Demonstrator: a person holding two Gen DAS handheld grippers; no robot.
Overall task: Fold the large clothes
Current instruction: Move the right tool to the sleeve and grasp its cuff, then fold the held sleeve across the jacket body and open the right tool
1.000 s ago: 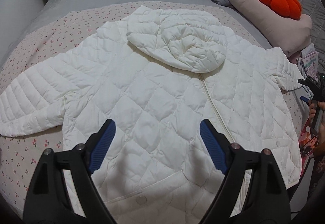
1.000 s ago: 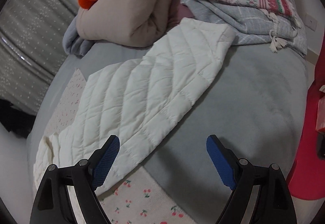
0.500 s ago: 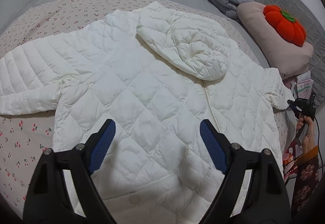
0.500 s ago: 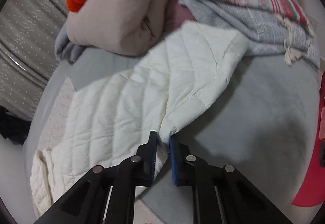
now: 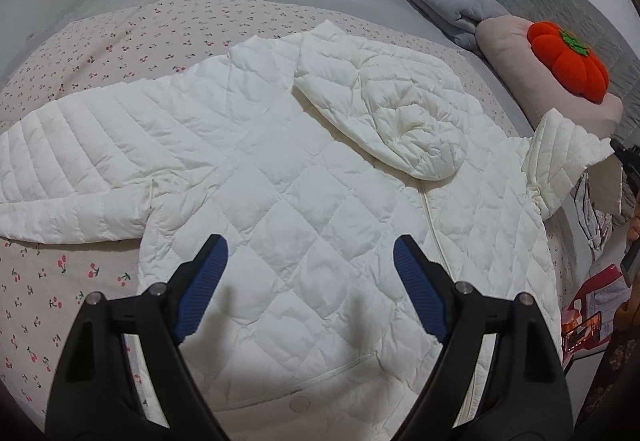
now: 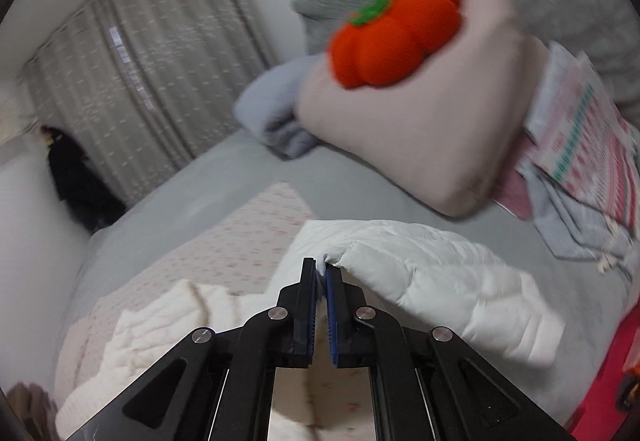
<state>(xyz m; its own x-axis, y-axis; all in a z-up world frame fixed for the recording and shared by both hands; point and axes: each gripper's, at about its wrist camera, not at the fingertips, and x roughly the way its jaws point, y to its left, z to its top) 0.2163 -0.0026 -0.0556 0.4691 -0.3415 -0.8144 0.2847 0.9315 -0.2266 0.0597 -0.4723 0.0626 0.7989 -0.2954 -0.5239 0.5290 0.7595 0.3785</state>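
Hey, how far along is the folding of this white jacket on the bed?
Done: the white jacket lies spread flat, hood turned down onto its front. In hand: the right hand-held gripper is shut on one sleeve, lifting it off the bed. Left: the other sleeve lies outstretched, body unfolded; the left hand-held gripper hovers open.

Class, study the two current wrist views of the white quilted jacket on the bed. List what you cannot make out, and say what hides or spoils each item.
1. Jacket hem, left wrist view: cut off by the bottom edge and covered by the left hand-held gripper.
2. Patterned blanket, right wrist view: motion blur smears its design.
3. Right hand-held gripper: shut on the sleeve; its pads hide the pinched edge.
4. Dark item by the curtain: too blurred to identify.
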